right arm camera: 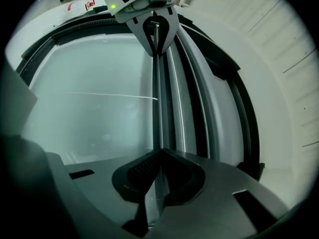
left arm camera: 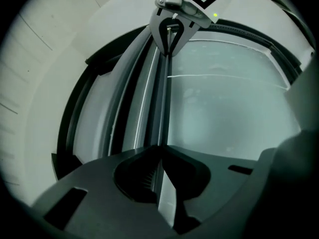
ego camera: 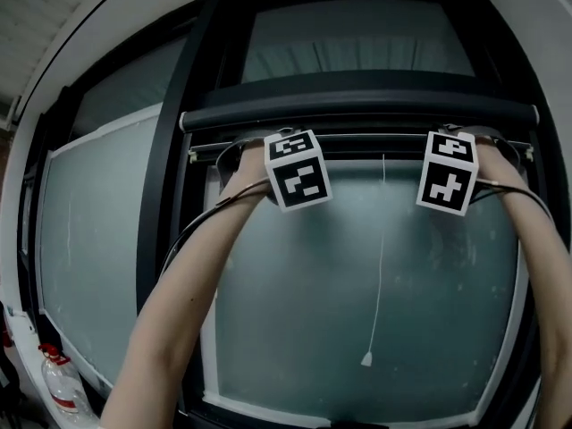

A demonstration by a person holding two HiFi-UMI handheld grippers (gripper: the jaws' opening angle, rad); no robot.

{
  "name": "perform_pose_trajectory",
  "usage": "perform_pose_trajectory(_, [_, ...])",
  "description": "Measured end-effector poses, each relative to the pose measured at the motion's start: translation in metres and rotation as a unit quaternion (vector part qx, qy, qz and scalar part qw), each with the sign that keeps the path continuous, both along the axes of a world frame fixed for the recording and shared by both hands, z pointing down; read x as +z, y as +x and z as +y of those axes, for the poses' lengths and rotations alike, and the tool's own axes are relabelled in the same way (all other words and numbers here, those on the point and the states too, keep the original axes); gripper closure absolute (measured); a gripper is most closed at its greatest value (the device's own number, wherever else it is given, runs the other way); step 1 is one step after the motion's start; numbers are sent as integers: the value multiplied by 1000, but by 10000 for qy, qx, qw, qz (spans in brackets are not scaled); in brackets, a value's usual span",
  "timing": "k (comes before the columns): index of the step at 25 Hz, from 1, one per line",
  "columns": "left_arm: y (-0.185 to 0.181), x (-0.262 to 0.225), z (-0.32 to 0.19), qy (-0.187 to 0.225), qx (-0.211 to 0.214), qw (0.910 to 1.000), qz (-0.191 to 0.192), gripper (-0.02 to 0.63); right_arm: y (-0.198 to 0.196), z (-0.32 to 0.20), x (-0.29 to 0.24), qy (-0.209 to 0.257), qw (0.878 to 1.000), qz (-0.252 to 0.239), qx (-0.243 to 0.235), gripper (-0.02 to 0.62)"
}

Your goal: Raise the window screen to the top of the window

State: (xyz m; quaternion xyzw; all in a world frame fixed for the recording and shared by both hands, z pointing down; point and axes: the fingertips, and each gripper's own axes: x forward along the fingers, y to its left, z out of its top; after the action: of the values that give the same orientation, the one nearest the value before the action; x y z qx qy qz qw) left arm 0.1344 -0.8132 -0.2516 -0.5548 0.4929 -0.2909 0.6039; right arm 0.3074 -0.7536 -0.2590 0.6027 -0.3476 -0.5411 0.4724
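Head view: my left gripper (ego camera: 243,154) and right gripper (ego camera: 490,144) clamp the slim grey screen rail (ego camera: 375,138), almost at the black top housing (ego camera: 357,112)

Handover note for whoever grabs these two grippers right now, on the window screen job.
Left gripper: shut on the screen's bottom bar, toward its left end.
Right gripper: shut on the same bar, toward its right end.
The bar sits just below the roller housing at the window's top; the pull cord hangs loose.
Done: screen nearly fully raised.
Left: probably ease up the last bit, then release.
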Motion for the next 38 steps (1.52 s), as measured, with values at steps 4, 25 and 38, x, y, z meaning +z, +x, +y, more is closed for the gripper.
perform_pose_trajectory(4, [0, -25, 0, 217, -89, 9997, 11, 588, -1, -1, -26, 154, 9998, -110, 49, 577])
perform_pose_trajectory(25, [-24, -51, 43, 641, 2975, 8857, 3508, 546, -13, 39, -30, 2205, 9453, -1290, -2027, 565])
perform_pose_trajectory(38, [-26, 216, 27, -252, 3594, 7993, 4810, 572, 2, 67, 176, 2060, 7942, -3682, -4372, 588])
